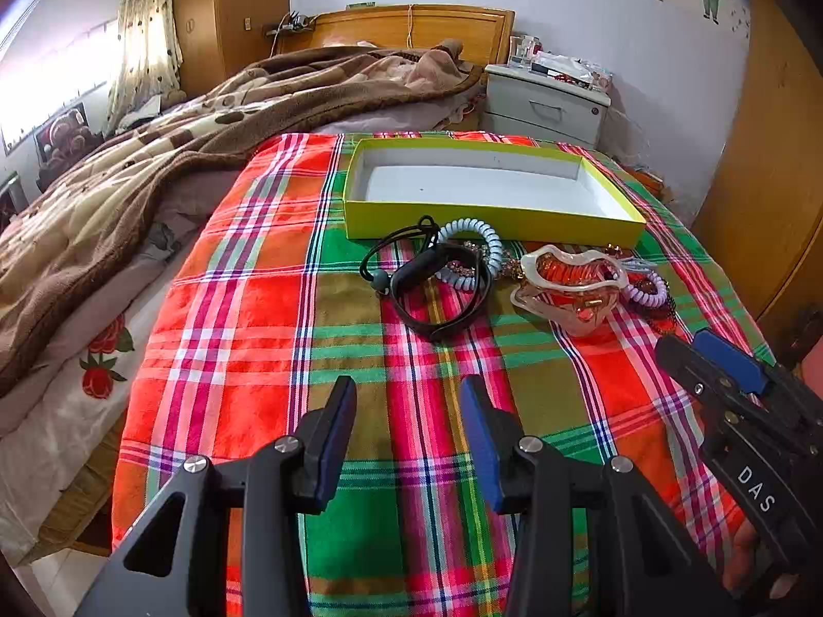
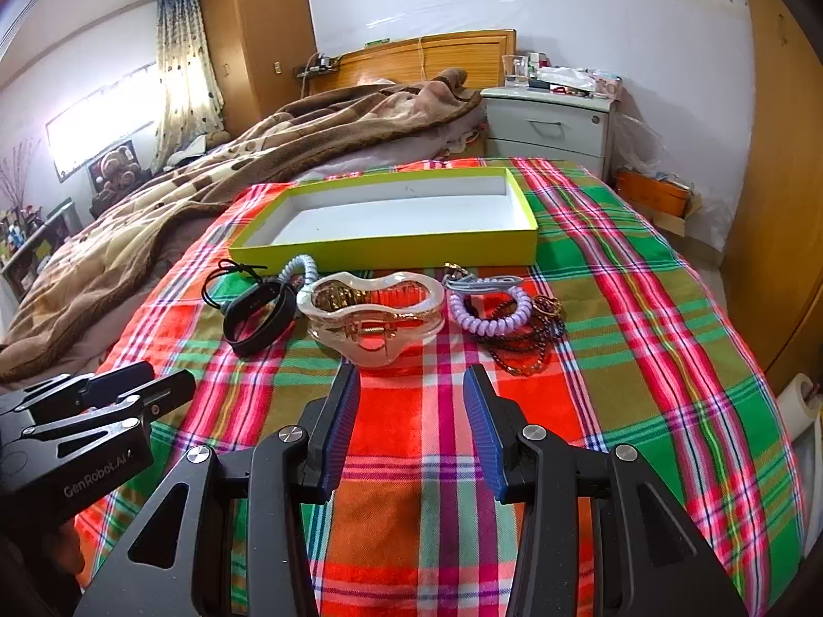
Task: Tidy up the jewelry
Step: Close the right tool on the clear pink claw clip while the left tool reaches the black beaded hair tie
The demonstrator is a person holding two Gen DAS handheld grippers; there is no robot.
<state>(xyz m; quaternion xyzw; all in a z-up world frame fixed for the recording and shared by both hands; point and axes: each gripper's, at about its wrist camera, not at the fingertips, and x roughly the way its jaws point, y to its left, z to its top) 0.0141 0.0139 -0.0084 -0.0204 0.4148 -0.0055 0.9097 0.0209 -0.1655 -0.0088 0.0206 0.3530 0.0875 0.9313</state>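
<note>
Right now the jewelry lies in a loose row on the plaid cloth [image 2: 643,277], just in front of the yellow box [image 2: 391,252], which holds nothing yet: a black hair tie [image 2: 226,277], a black wristband [image 2: 260,321], a pale blue coil band [image 2: 303,267], a cream hair claw [image 2: 373,313], a lilac coil band [image 2: 488,311] and a dark bead chain [image 2: 530,357] tangled beside it. None of it has gone into the box, so the sorting looks to be at its very start. Both tools hover short of the row, holding nothing. The right gripper [image 2: 409,421] has its jaws apart and points at the hair claw, the nearest piece. The left gripper [image 1: 406,432], jaws also apart, faces the wristband. Next, I'd guess, one gripper needs to reach forward, close on a single piece without dragging its neighbours, and carry it over the box's near wall
</note>
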